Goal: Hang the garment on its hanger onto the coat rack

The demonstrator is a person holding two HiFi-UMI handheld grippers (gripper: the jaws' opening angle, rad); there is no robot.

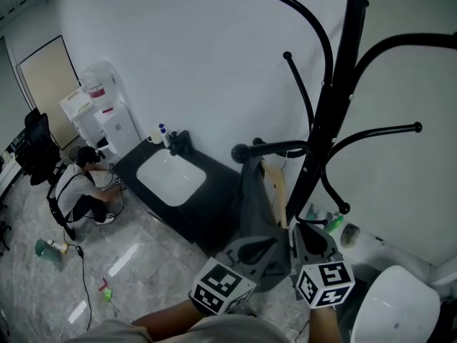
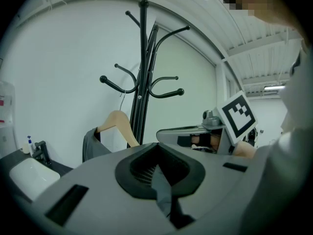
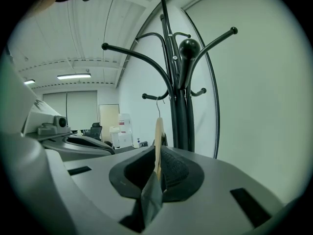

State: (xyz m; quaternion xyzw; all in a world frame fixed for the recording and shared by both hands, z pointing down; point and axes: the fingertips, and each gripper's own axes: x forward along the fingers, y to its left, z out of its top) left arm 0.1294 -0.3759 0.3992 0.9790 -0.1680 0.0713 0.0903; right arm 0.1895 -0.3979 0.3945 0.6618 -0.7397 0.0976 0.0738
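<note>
The black coat rack [image 1: 328, 113] stands against the white wall. A grey garment [image 1: 253, 202] on a wooden hanger [image 1: 275, 186] hangs just below a rack arm with a ball end [image 1: 271, 148]. The hanger's wire hook [image 3: 157, 105] sits at that arm; I cannot tell if it rests on it. My left gripper [image 1: 253, 252] is shut on a fold of the grey garment [image 2: 162, 182]. My right gripper [image 1: 312, 240] is shut on the hanger's wooden end [image 3: 158, 146] and the cloth [image 3: 151, 197] over it. In the left gripper view the hanger [image 2: 117, 124] shows beside the rack's pole [image 2: 142, 72].
A black counter with a white sink [image 1: 171, 177] stands left of the rack, with a water dispenser [image 1: 103, 113] behind it. A person [image 1: 82, 188] crouches on the floor there. A white seat [image 1: 396, 309] is at the lower right, with a green bottle [image 1: 334, 224] near the rack's base.
</note>
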